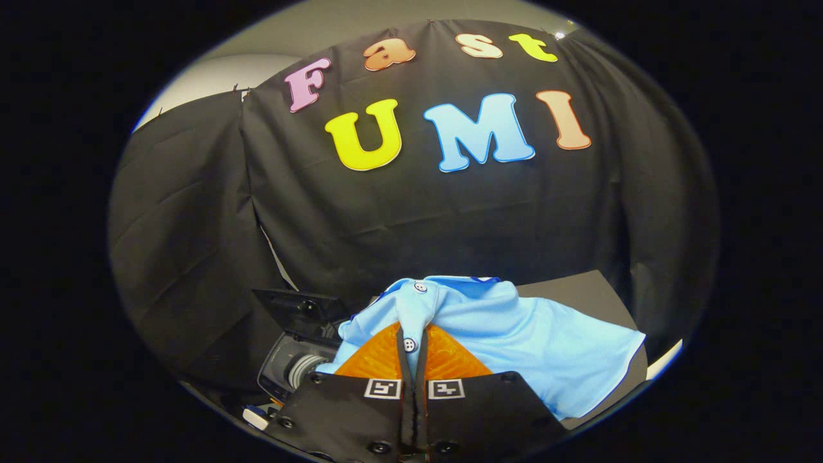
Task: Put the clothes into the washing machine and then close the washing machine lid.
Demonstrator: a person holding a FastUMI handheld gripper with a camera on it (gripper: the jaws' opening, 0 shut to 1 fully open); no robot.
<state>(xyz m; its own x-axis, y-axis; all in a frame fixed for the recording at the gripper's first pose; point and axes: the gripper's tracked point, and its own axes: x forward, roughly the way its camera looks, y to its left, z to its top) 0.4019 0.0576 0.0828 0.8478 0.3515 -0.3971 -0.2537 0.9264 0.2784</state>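
Note:
A light blue shirt [514,334] with white buttons hangs from my gripper [411,344], whose two fingers are pressed together on the buttoned placket. The cloth drapes to the right of the fingers and over them, lifted above the dark table [578,289]. To the left of the fingers and lower down stands the small washing machine [296,366], its dark lid [299,308] raised and its opening partly visible. The shirt hides the machine's right side.
The black booth cloth [193,257] hangs close behind the table and to the left. A pale edge [665,363] shows beyond the table's right side. A small white object [255,418] lies by the machine's near corner.

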